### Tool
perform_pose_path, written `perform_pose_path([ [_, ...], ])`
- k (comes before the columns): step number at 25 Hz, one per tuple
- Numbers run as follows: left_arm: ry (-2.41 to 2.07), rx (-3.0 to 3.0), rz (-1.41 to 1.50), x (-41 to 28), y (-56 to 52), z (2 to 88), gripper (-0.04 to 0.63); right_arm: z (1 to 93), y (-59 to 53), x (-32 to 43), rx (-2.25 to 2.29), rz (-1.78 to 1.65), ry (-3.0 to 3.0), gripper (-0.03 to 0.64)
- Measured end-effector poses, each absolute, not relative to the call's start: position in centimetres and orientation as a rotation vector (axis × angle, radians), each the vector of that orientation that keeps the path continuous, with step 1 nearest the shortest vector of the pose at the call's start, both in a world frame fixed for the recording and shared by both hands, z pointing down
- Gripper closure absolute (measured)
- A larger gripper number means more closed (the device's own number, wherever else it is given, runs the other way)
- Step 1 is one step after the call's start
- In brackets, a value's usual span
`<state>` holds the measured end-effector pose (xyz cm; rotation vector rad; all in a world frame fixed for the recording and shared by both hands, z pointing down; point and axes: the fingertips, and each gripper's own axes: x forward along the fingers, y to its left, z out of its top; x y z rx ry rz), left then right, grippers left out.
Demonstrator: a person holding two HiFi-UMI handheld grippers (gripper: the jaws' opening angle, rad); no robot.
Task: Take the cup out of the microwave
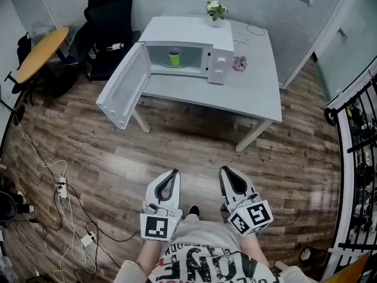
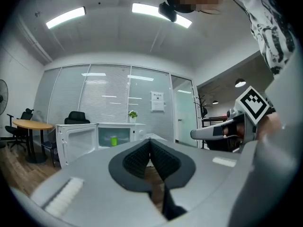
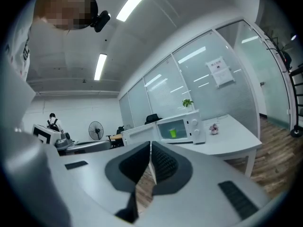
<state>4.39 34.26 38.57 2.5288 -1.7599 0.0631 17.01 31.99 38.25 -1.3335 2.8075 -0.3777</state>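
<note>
Both grippers sit low in the head view, close to the person's body. The left gripper [image 1: 173, 175] and the right gripper [image 1: 227, 173] each have their jaws pressed together with nothing between them, and both point level towards 12 o'clock. A stretch of wooden floor [image 1: 194, 140] lies between them and the white surface [image 1: 259, 96], so they are well apart from the job.

On that surface stands the microwave [image 1: 221, 63], and the green cup [image 1: 174, 58] is upright inside its cavity, roughly in the middle. The microwave door [image 1: 125, 87] hangs open towards 8 o'clock of the cavity.

The likely troubles, as I judge them:
- A gripper that arrives with its jaws together would push the cup back or tip it rather than take it.
- The left gripper's path runs close to the open door, and a knock could swing it or shift the microwave.
- The cavity looks low, so lifting the cup too early could catch its rim on the roof.
- Loose cables [image 1: 68, 217] lie on the floor at 8 o'clock of the person, a trip risk if they step that way.

The cup is small and far away in every view. I cannot tell whether it has a handle or holds liquid, and its base is hard to make out.
</note>
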Motion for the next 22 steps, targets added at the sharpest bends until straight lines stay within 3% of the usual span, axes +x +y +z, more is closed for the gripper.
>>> perform_pose_path([
  [15,-1.729,2.565,0.064,4.6,36.0,37.8,0.577,36.9,34.3,16.5,-1.255,-0.321,2.806,0.595],
  [18,-1.712,2.570,0.079,5.1,36.1,38.1,0.500,37.3,34.6,17.0,-1.271,-0.335,2.803,0.595],
  [22,-1.690,2.567,0.083,5.3,35.9,38.6,0.500,38.0,34.7,17.3,-1.300,-0.358,2.800,0.595],
])
